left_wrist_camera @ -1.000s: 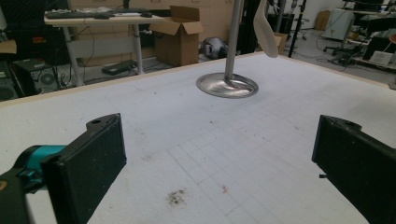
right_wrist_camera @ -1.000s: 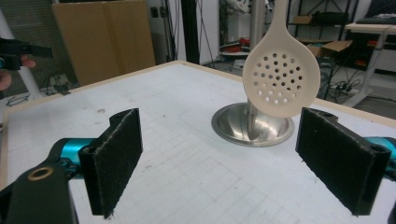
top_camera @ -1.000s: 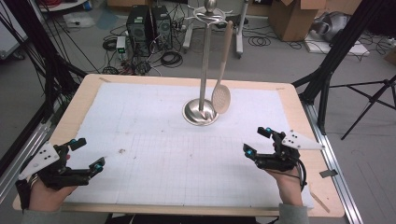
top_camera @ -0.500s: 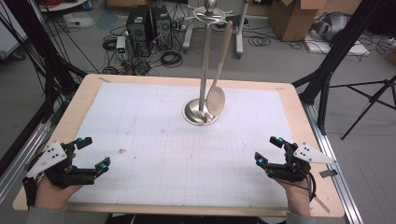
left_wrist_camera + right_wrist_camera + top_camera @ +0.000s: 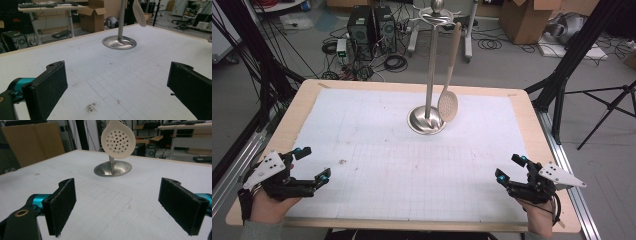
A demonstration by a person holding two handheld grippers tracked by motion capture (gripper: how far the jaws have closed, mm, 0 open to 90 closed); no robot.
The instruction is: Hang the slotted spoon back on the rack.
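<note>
The slotted spoon [image 5: 448, 102] hangs by its handle from a hook on the metal stand [image 5: 428, 119], well ahead of both tongs, so it dangles clear of the surface [image 5: 377, 150]. The left tongs [image 5: 314, 172] and right tongs [image 5: 508, 169] gape wide and empty near the front corners, probably parked.

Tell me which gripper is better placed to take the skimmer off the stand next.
Probably the right. The right gripper sits on the side where the skimmer hangs from the stand, its open jaws facing the perforated head. The left gripper, also open, has the pole in between.
</note>
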